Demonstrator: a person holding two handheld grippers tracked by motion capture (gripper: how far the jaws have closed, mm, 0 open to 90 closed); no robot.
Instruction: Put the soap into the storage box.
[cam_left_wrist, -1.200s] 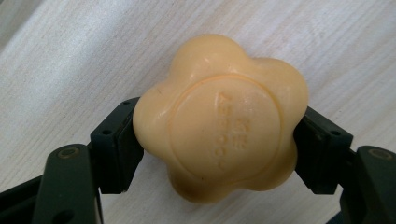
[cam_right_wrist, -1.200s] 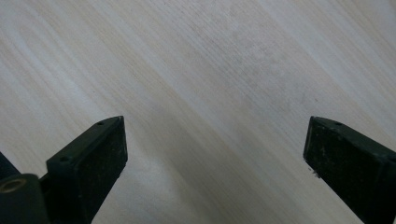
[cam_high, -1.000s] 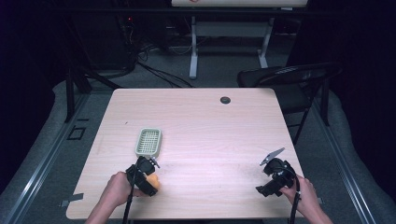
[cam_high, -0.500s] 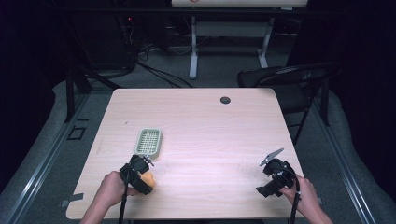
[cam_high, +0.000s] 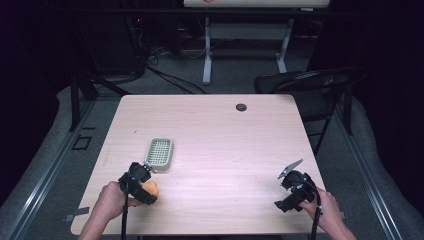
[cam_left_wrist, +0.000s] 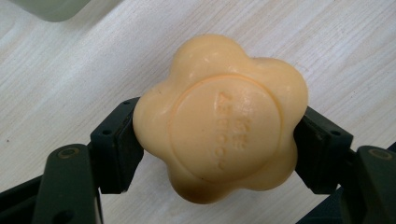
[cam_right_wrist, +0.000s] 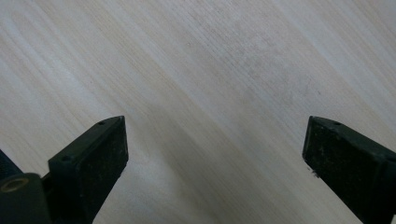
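At the table's near-left, the left gripper (cam_left_wrist: 219, 149) has its jaws closed on the sides of a pale orange, flower-shaped bar of soap (cam_left_wrist: 219, 119), just beside a pale green slotted plastic soap dish (cam_high: 159, 153). The lobed, smooth soap could squirt free if squeezed unevenly. Near-right, the right gripper (cam_right_wrist: 212, 158) hangs wide open and empty over the light wooden table (cam_right_wrist: 224, 60).

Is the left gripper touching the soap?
Touching. The left gripper view shows the left gripper with both black jaws pressed against opposite sides of the orange flower-shaped soap, no gap.
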